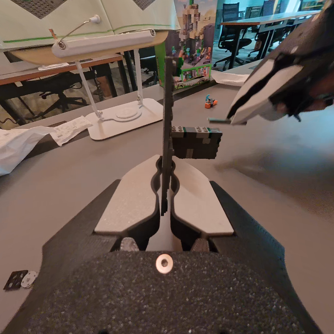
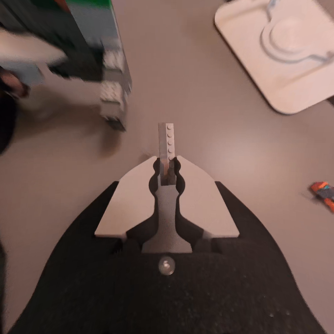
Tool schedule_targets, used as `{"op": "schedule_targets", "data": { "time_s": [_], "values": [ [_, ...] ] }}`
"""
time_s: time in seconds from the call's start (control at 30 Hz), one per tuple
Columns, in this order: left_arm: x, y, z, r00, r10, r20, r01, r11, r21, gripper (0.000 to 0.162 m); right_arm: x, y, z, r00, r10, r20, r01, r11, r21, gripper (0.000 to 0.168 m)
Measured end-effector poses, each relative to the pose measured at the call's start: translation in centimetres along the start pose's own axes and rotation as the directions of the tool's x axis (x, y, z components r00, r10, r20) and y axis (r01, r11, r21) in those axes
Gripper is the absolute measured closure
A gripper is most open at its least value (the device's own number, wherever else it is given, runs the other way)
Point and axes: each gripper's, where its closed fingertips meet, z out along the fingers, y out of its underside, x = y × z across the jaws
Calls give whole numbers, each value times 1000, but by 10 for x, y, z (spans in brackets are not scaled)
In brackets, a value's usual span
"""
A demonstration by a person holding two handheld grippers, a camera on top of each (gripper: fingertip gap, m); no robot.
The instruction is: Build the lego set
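Above the grey table (image 1: 108, 180), my left gripper (image 1: 166, 163) clamps the dark baseplate (image 1: 167, 126) on edge, its grey brick wall (image 1: 196, 144) jutting sideways, while my right gripper (image 2: 167, 159) pinches a long grey plate (image 2: 167, 141) near the upright set box (image 1: 191, 45).

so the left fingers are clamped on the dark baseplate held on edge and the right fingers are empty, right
Not quite. The right gripper isn't empty: the right wrist view shows it shut on a long grey plate. The left gripper is indeed clamped on the dark baseplate, held on edge.
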Motion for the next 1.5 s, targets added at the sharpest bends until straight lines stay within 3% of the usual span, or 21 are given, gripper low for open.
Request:
{"op": "schedule_targets", "data": {
  "time_s": [0.13, 0.3, 0.67, 1.3, 1.4, 1.5],
  "values": [
    [-5, 2, 1, 999, -2, 33, 2, 1000, -13, 157, -20, -51, -13, 1000, -11, 8, 10, 999, 51, 154],
    [-9, 0, -2, 997, 14, 73, -14, 1000, -3, 157, -42, -79, 9, 999, -52, 14, 52, 999, -13, 154],
    [-15, -4, -5, 996, -2, 89, 1, 1000, 16, 156, -53, -86, 29, 999, -39, 6, 39, 998, -49, 153],
    [-16, -5, -7, 996, -24, 80, 22, 999, 25, 156, -54, -92, 27, 999, -29, 18, 29, 999, -19, 149],
    [-14, -7, -8, 997, -36, 62, 33, 999, 37, 156, -55, -97, 21, 998, -35, 44, 34, 999, 10, 148],
    [-9, -11, -10, 998, -61, 12, 60, 996, 62, 156, -61, -105, 5, 986, 5, 167, -16, 998, 65, 149]
  ]
}}
